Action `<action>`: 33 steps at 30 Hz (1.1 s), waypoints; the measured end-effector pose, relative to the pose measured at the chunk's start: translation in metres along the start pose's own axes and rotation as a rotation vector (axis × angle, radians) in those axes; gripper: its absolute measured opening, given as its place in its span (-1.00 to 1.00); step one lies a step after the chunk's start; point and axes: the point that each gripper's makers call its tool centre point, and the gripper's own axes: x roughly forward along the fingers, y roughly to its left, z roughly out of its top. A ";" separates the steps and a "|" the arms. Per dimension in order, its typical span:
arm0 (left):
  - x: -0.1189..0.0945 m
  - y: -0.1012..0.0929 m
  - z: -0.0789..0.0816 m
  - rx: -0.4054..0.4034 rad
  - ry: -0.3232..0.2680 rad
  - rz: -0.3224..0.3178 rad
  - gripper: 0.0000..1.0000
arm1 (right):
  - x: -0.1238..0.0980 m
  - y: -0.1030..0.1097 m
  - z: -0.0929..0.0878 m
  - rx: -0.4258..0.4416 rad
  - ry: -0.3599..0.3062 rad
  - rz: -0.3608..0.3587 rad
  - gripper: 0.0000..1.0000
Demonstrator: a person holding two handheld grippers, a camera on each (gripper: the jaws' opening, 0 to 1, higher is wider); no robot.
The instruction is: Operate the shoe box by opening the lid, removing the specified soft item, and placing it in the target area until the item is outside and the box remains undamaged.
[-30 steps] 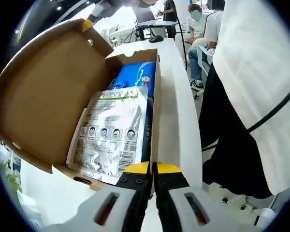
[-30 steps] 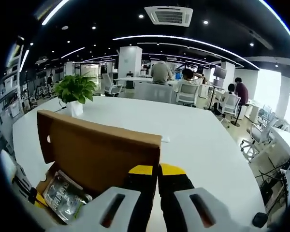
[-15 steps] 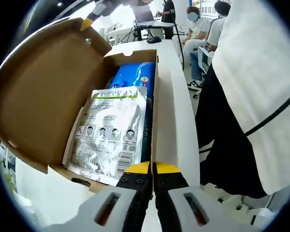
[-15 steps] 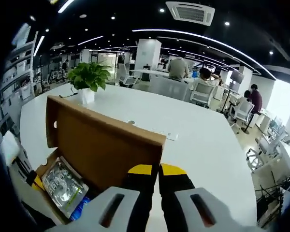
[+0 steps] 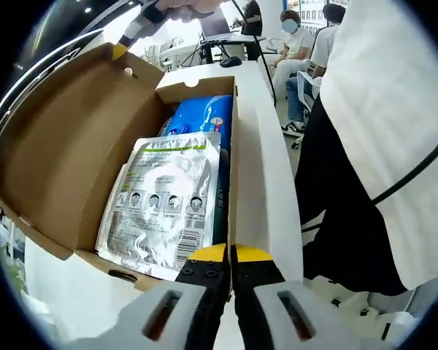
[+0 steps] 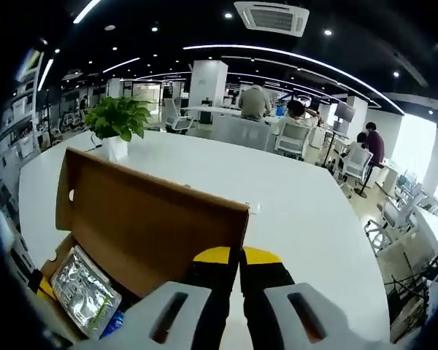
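The brown cardboard shoe box (image 5: pixel 234 153) lies open on a white table. Its lid (image 5: pixel 73 146) stands tilted back on the left. Inside lies a silver printed soft pouch (image 5: pixel 160 204) on top of a blue pack (image 5: pixel 204 117). My left gripper (image 5: pixel 231 255) is shut on the rim of the box's near side wall. My right gripper (image 6: pixel 239 257) is shut on the free edge of the lid (image 6: pixel 146 219); it also appears at the lid's far corner (image 5: pixel 131 33) in the left gripper view. The pouch (image 6: pixel 84 299) peeks out under the lid.
A person in a white top and black trousers (image 5: pixel 379 146) stands close to the table edge on the right. The wide white table (image 6: pixel 292 211) carries a potted plant (image 6: pixel 117 120). Seated people and office chairs (image 6: pixel 292 138) are beyond it.
The lid has swung a little further back with my right gripper. Both views have shifted slightly. The pouch and blue pack lie as before.
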 end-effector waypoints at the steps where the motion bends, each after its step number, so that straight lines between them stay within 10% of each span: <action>1: 0.000 0.000 0.000 0.001 0.000 0.002 -0.99 | -0.001 0.001 0.000 -0.030 0.001 0.001 -0.97; 33: 0.002 0.002 -0.003 -0.015 0.013 0.032 -0.98 | 0.059 -0.003 -0.016 0.064 0.136 0.069 -0.97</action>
